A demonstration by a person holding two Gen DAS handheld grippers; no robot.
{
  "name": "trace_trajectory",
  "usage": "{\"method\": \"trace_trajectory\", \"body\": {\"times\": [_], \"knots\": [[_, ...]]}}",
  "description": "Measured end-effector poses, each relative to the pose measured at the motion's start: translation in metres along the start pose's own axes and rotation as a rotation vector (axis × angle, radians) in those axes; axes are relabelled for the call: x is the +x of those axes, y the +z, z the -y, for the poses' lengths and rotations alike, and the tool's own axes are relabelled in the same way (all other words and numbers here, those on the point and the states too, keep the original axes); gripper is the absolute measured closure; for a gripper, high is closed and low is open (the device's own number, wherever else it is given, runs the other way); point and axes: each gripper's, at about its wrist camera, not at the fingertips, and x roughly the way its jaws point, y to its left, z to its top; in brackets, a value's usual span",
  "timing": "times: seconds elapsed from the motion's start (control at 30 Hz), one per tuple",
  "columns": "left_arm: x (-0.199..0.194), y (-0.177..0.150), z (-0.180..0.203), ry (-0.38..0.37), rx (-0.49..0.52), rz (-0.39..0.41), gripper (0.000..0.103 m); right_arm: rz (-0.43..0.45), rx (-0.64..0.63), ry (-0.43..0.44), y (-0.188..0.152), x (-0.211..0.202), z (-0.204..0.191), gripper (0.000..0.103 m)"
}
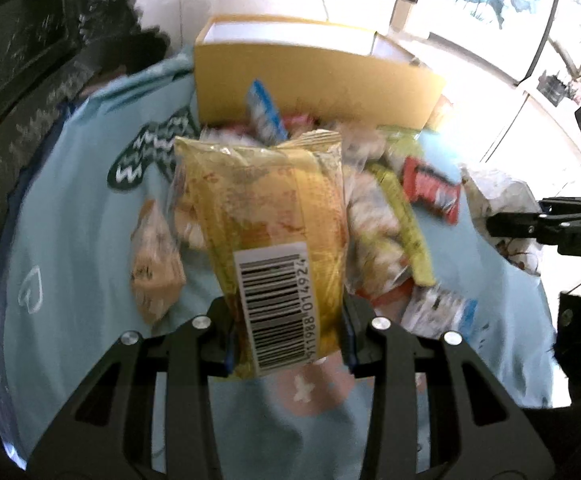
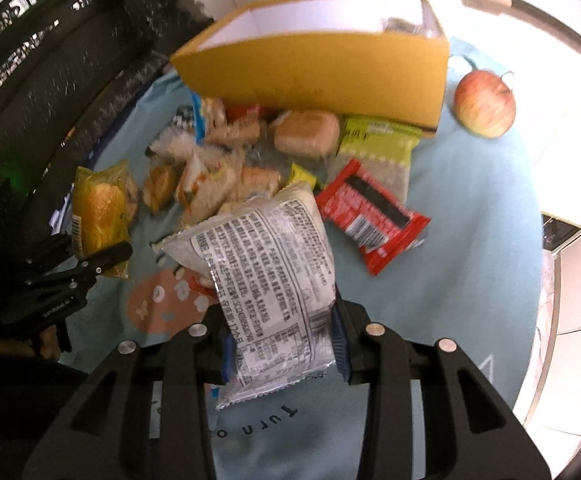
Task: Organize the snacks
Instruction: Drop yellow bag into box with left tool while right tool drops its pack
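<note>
Yellow box (image 2: 318, 68) lies ahead of both grippers, beyond the snack pile (image 2: 226, 160), open side up. Left gripper (image 1: 288, 340) pinches a yellow packet (image 1: 266, 224); right gripper (image 2: 280, 352) pinches a white packet (image 2: 262, 264) (long axes pointing boxward). Only the right view shows the apple (image 2: 485, 104).

Yellow packet (image 1: 266, 216): glossy plastic film, crinkled, paper-white barcode label.
White packet (image 2: 266, 280): shiny printed film.
Red wrapper (image 2: 370, 216): glossy foil-like plastic.
Box (image 2: 322, 68): matt yellow cardboard, white inside.
Cloth (image 2: 470, 260): matt pale-blue printed fabric.
Apple (image 2: 485, 105): smooth skin.
</note>
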Motion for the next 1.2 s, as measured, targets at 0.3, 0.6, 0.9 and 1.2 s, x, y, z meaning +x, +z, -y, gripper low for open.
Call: {"method": "trace_trajectory", "body": {"times": [0.3,0.6,0.9,1.2], "knots": [[-0.037,0.072,0.016,-0.032,0.015,0.154,0.065,0.169,-0.028,0.018,0.056,-0.055,-0.016,0.065],[-0.044,0.194,0.021,-0.008,0.002,0.259,0.064,0.292,-0.027,-0.062,0.159,-0.084,-0.009,0.065],[0.005,0.284,0.01,0.086,0.016,0.251,0.042,0.341,0.032,-0.165,0.25,-0.065,0.021,0.06],[0.042,0.287,-0.012,0.149,-0.005,0.18,0.015,0.283,0.054,-0.233,0.253,-0.037,0.037,0.05]]}}
